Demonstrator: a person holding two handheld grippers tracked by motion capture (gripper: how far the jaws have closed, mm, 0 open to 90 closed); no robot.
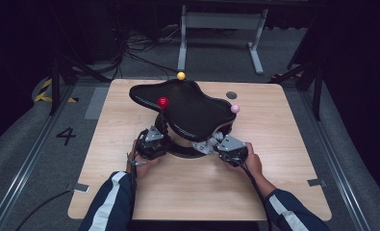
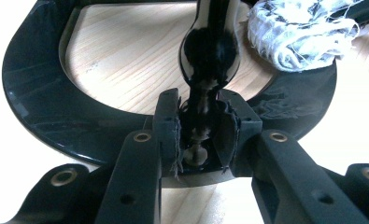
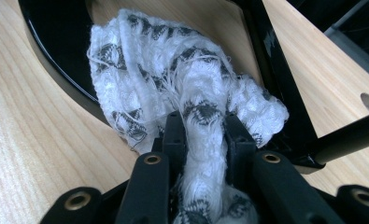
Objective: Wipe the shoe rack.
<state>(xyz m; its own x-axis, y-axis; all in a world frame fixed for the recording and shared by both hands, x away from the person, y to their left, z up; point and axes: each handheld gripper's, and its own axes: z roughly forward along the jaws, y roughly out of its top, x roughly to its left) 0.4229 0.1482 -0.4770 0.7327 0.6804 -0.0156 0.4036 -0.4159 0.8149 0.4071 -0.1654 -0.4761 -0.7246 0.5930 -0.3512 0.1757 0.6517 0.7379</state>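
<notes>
A black stand [image 1: 187, 108] sits in the middle of the wooden table [image 1: 284, 192]. It has a wide top, a round ring base and three thin posts with a red ball [image 1: 163, 101], a yellow ball [image 1: 181, 75] and a pink ball [image 1: 234, 109] on their tips.

The left claw [image 1: 151, 139] is clenched on the bumpy black post [image 2: 210, 51] low down, near the ring base [image 2: 37, 107]. The post looks hard and shiny, so it may slip. Holding it low probably keeps the stand from moving.

The right claw [image 1: 226, 147] is squeezing a white and grey cloth [image 3: 173, 79]. The cloth lies bunched against the ring base, under the top. It looks soft, light and floppy, with loose threads that could catch. A tight pinch on a thick fold seems best for rubbing the stand.
</notes>
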